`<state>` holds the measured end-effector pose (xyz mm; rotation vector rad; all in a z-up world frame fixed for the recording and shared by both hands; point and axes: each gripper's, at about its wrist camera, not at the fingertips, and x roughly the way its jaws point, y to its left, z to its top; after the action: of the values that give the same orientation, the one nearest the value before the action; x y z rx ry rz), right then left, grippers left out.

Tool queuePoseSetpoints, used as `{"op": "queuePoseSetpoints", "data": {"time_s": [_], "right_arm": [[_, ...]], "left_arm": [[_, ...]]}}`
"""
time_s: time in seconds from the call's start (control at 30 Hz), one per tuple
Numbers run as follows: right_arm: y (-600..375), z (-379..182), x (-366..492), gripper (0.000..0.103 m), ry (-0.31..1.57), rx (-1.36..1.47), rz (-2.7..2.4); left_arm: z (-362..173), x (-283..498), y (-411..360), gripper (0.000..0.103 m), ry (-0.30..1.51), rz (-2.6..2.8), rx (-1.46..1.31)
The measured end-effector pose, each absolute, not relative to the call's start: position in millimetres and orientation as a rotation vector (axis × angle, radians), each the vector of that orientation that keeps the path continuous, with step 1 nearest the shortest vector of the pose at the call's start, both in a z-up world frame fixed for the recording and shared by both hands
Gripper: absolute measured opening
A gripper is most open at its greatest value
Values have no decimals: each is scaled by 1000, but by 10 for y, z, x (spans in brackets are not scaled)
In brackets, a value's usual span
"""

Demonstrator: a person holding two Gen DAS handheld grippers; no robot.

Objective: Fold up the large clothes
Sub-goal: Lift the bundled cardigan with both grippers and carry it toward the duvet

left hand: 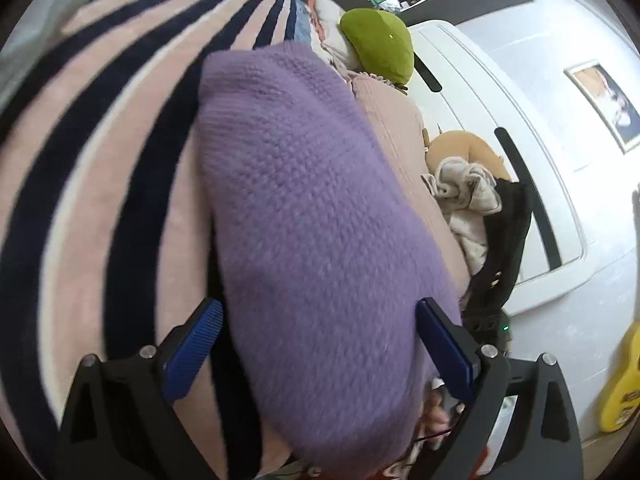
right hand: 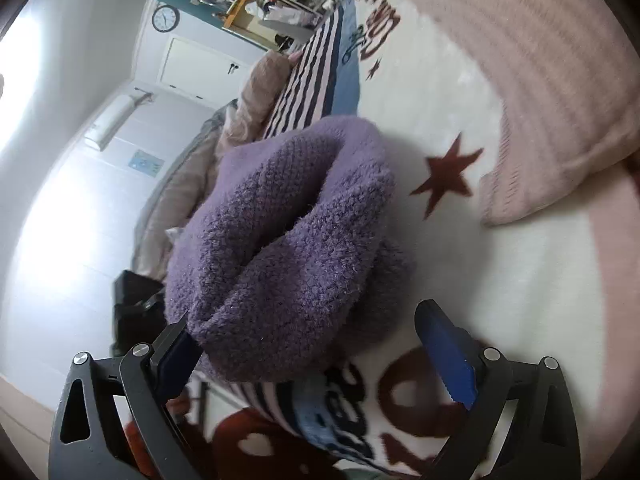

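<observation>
A purple knitted sweater lies folded as a long bundle on a pink, navy and white striped blanket. My left gripper is open, its blue pads standing either side of the sweater's near end without pinching it. In the right wrist view the same sweater shows as a thick rolled fold on a white blanket with dark red stars. My right gripper is open, the bundle's near end between its jaws, resting against the left pad.
A pink knitted garment lies beside the sweater. A green cushion, a tan plush toy and crumpled beige and black clothes lie along the bed edge. A white headboard panel and a yellow guitar stand beyond.
</observation>
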<state>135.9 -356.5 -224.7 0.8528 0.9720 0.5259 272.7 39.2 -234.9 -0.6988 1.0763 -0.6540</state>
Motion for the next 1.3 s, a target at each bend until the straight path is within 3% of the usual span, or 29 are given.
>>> {"op": "queuePoseSetpoints", "data": {"time_s": [0.17, 0.23, 0.4, 0.5, 0.87, 1.3], "right_arm": [[-3423, -2318, 1479, 92, 995, 884, 605], [-3366, -2348, 1499, 86, 996, 907, 624], [-3318, -2251, 1467, 51, 936, 915, 615], [-3293, -2035, 1452, 41, 864, 840, 602], [-2793, -1306, 1629, 40, 714, 703, 728], [-877, -580, 2083, 40, 662, 552, 995]], "left_arm": [[-2465, 2836, 206, 93, 1111, -661, -650], [-2456, 2817, 213, 76, 1089, -664, -665], [-2201, 2726, 118, 61, 1009, -646, -559], [-2022, 2741, 92, 61, 945, -699, -545], [-1176, 2704, 634, 61, 749, -704, -489], [-251, 2389, 2560, 61, 584, -486, -386]]}}
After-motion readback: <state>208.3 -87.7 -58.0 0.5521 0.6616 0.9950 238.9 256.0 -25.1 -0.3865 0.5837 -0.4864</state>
